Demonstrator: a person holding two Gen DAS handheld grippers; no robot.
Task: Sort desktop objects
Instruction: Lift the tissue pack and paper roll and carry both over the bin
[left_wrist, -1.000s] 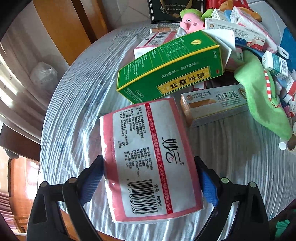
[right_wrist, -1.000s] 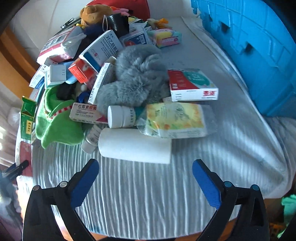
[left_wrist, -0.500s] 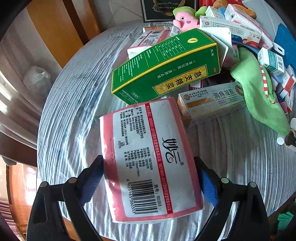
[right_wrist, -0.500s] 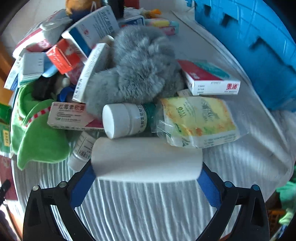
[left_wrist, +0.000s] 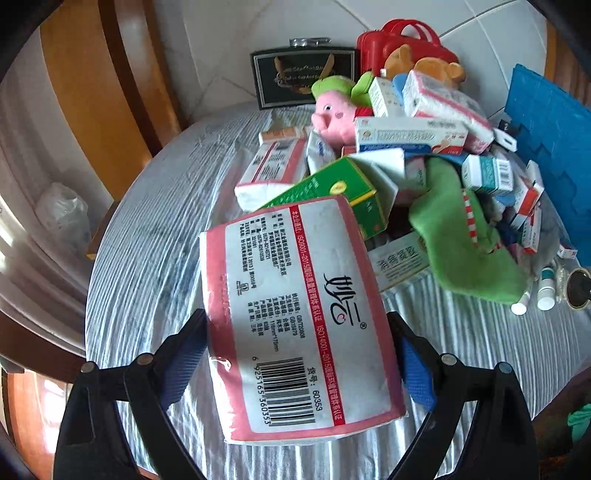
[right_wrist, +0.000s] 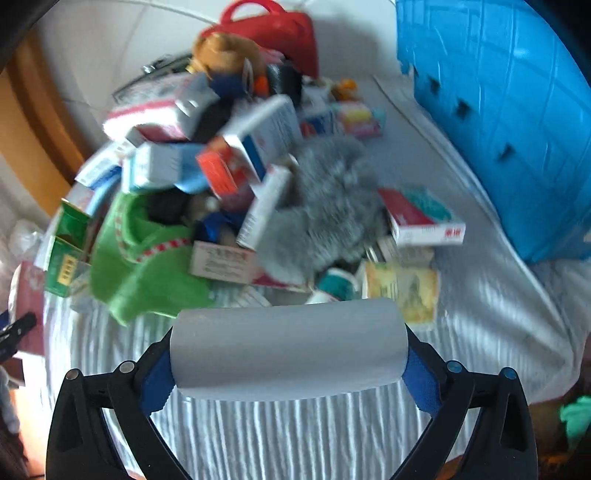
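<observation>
My left gripper is shut on a pink and white tissue pack with a barcode, held above the striped tablecloth. My right gripper is shut on a white paper roll, gripped by its two ends and lifted off the cloth. Behind both lies a heap of objects: a green box, a green cloth that also shows in the right wrist view, a grey furry toy, a pink plush and several medicine boxes.
A blue foam mat stands at the right edge of the table. A red bag and a black framed plaque stand at the back. Small white bottles lie by the green cloth. A wooden chair is at the left.
My right gripper moved in around the white roll, shut on its ends and lifted it. My left gripper rose and tilted with the tissue pack, showing more of the back of the table.
</observation>
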